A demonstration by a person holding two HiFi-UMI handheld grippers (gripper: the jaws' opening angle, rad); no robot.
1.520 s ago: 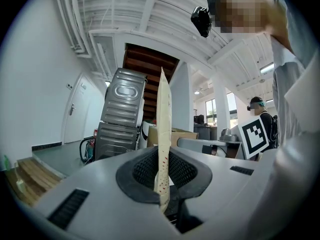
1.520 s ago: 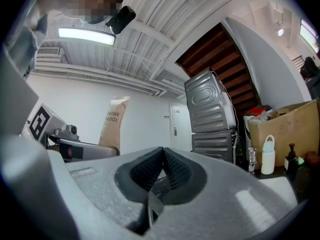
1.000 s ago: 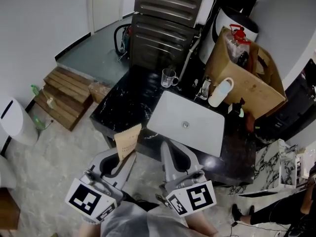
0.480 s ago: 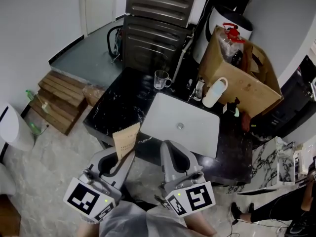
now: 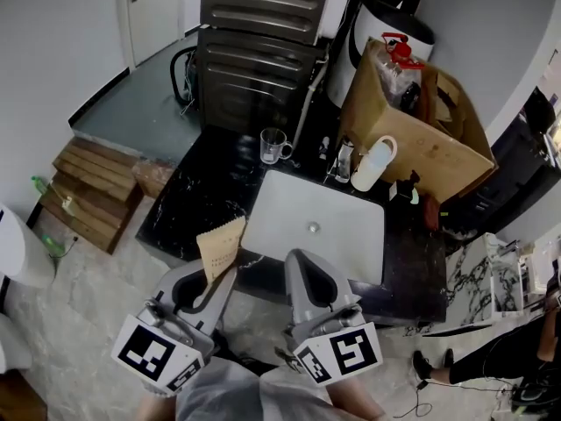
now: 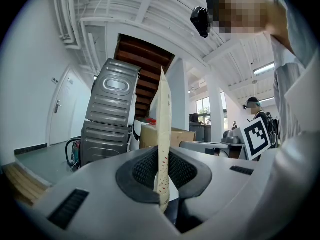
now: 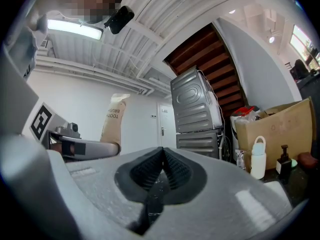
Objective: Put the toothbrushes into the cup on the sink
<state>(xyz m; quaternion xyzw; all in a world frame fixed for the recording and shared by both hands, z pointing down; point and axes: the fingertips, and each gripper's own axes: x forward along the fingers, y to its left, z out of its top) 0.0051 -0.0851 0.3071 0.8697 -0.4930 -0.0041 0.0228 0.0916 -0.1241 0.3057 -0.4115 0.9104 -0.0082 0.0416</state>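
Note:
A tan paper toothbrush packet (image 5: 220,246) stands upright in my left gripper (image 5: 209,279), which is shut on its lower edge; in the left gripper view the packet (image 6: 163,134) shows edge-on between the pads. My right gripper (image 5: 302,268) is shut with nothing visible between its jaws and sits beside the left one, over the near rim of the white sink (image 5: 351,244). A clear glass cup (image 5: 273,145) stands on the black counter beyond the sink's far left corner. From the right gripper view the packet (image 7: 112,119) rises at the left.
On the black marble counter (image 5: 197,191) a white bottle (image 5: 369,164) and a small dark pump bottle (image 5: 405,187) stand behind the sink. An open cardboard box (image 5: 412,130) is at the back right, a grey washing machine (image 5: 259,51) behind the cup, and wooden steps (image 5: 83,191) on the floor at left.
Both grippers have moved together towards the counter, and the sink and cup have slid left in the head view. The packet stays in the left gripper.

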